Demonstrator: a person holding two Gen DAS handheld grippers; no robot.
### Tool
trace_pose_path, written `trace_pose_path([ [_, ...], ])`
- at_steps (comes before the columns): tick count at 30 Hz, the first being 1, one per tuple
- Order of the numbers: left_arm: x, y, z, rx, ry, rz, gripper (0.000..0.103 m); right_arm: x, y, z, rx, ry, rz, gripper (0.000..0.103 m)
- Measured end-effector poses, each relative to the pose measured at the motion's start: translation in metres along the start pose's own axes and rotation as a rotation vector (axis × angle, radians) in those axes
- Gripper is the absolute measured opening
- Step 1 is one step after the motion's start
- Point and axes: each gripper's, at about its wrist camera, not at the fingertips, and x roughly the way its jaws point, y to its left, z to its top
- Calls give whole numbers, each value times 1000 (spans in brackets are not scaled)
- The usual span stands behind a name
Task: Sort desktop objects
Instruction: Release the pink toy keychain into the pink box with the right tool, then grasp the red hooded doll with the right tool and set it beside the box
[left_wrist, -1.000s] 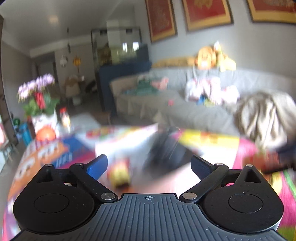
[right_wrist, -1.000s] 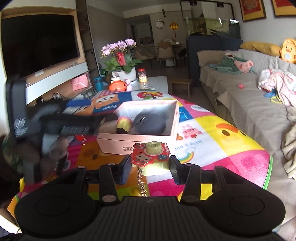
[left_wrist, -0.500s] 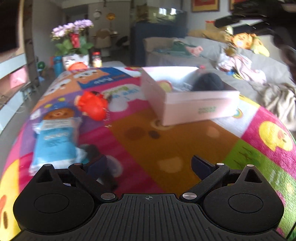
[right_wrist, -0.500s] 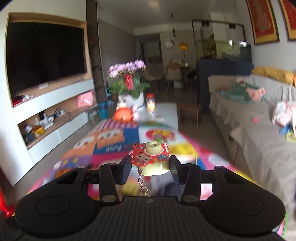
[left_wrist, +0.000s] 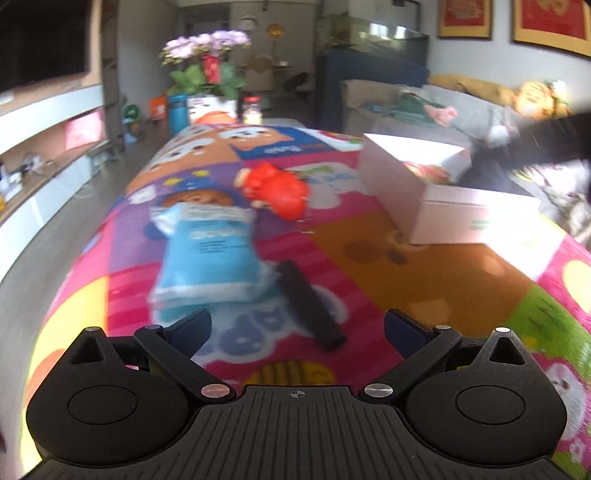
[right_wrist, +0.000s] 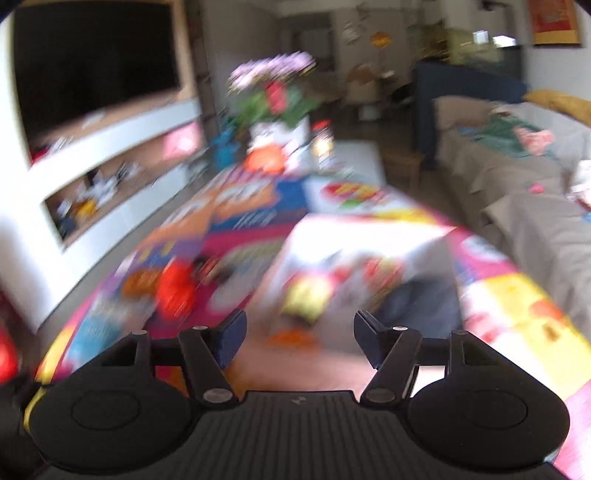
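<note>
Now both pairs of fingers stand spread wide and hold nothing. Between the tips of the left gripper (left_wrist: 297, 325), toward 12 o'clock and just ahead, lies a black stick-like object (left_wrist: 308, 303) on the counter (left_wrist: 443, 273), its long axis running from 11 to 5 o'clock. Touching its far end at about 11 o'clock is a blue tissue pack (left_wrist: 208, 254), and beyond that a red toy (left_wrist: 277, 190). The left hand looks nearer to all three. At 2 o'clock sits the pink box (left_wrist: 436, 199). The right gripper (right_wrist: 299, 332) hovers above this box (right_wrist: 354, 236), where a yellow toy (right_wrist: 306, 297) and something dark (right_wrist: 421, 306) seem to lie; blur hides detail.
</note>
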Motion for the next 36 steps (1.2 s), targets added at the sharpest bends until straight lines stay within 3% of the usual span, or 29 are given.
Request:
trace_pose_path([
  [4, 1, 20, 3, -32, -7, 105, 102, 31, 54, -21, -99, 96, 117, 64],
  [8, -8, 47, 6, -102, -22, 178, 102, 48, 103, -33, -180, 136, 229, 53],
  [13, -22, 67, 12, -147, -60, 214, 102, 60, 128, -18, -243, 70, 158, 40],
  [17, -26, 70, 10, -176, -73, 173, 103, 86, 124, 25, -267, 7, 59, 44],
  [19, -25, 65, 8, -174, -64, 133, 103, 111, 120, 43, -266, 40, 10, 55],
  [23, -29, 47, 1, -138, -62, 53, 103, 159, 109, 66, -166, 144, 34, 61],
  [24, -30, 42, -1, -128, -60, 34, 103, 165, 107, 66, -148, 156, 42, 61],
  [26, -31, 34, -5, -108, -53, -1, 103, 169, 109, 62, -160, 179, 44, 52],
  [30, -28, 22, -11, -83, -35, -43, 103, 143, 110, 43, -221, 156, 59, 52],
  [36, -20, 13, -12, -77, -9, -68, 103, 58, 89, 8, -241, 148, 171, 52],
])
